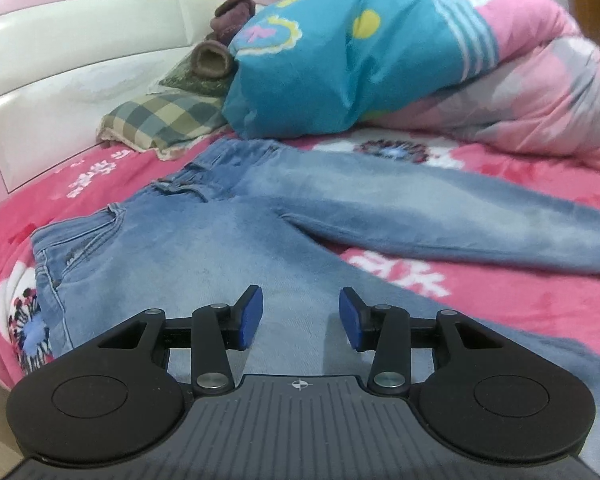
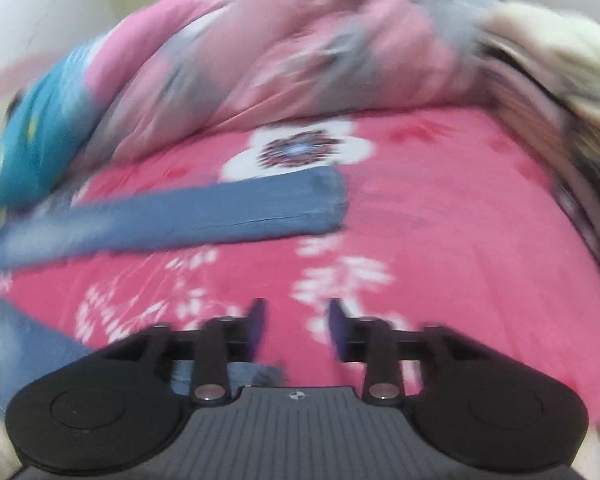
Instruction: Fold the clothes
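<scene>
Jeans (image 1: 228,216) lie spread flat mid-frame for folding; my left gripper (image 1: 300,318) part-open, empty, low centre; right gripper (image 2: 298,330) part-open, empty, over sheet (image 2: 440,208).

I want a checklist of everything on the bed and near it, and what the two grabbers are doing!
Surface: pink flowered bedsheet.
Job's things: blue jeans spread flat, legs apart; one leg's hem lies on the sheet.
Clutter: blue pillow, pink quilt, checked cushion, brown socks.
Grippers: left gripper open over the jeans, empty; right gripper open over the sheet, empty, view blurred.
Cables: nothing seen.
Surroundings: white and pink headboard.
</scene>
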Demonstrator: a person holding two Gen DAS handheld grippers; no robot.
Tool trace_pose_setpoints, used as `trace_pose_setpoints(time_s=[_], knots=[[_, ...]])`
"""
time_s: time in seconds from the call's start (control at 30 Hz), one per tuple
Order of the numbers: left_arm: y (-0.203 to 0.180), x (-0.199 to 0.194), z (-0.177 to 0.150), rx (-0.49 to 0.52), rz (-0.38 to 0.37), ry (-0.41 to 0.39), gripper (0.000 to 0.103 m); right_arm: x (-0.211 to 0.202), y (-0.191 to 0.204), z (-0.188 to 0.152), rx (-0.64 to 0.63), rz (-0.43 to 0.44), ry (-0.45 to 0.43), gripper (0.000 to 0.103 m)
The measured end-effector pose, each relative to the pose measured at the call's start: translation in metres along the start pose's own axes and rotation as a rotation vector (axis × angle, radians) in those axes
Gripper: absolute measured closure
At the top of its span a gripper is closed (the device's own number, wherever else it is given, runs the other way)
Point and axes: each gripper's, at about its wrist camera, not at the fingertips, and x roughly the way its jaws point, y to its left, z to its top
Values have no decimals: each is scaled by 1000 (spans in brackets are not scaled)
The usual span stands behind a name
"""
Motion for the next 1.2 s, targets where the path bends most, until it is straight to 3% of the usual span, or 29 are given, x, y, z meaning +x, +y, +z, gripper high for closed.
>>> trace_pose_setpoints(time_s=[0.17, 0.23, 0.37, 0.47, 0.57, 0.7, 0.77, 0.8, 0.9, 1.0, 1.1, 1.2], knots=[[-33, -31, -2, 4, -125, 17, 61, 0, -22, -29, 94, 93, 60, 57], [-53, -39, -7, 26, -181, 38, 61, 10, -17, -39, 76, 113, 93, 56], [-92, -47, -18, 99, -238, 70, 61, 15, -18, -49, 68, 158, 62, 57], [-119, -48, -31, 194, -227, 88, 61, 15, -15, -53, 35, 179, 39, 63], [-138, -52, -39, 295, -145, 50, 61, 12, -4, -60, -70, 172, 7, 66], [-142, -54, -37, 278, -118, 65, 61, 12, 1, -66, -148, 178, -29, 66], [-144, -57, -35, 264, -97, 73, 61, 13, -1, -68, -163, 197, -46, 77], [-146, -61, -35, 259, -92, 73, 61, 12, -1, -70, -175, 205, -55, 89], [-157, -82, -31, 259, -130, 39, 61, 1, -6, -75, -169, 198, -114, 90], [-182, -106, -29, 299, -245, 6, 60, -12, -23, -81, -74, 199, -175, 90], [-220, -124, -31, 341, -428, 4, 52, -20, -33, -86, -23, 209, -210, 90], [-263, -139, -40, 392, -629, 17, 50, -25, -35, -92, -21, 180, -237, 95]])
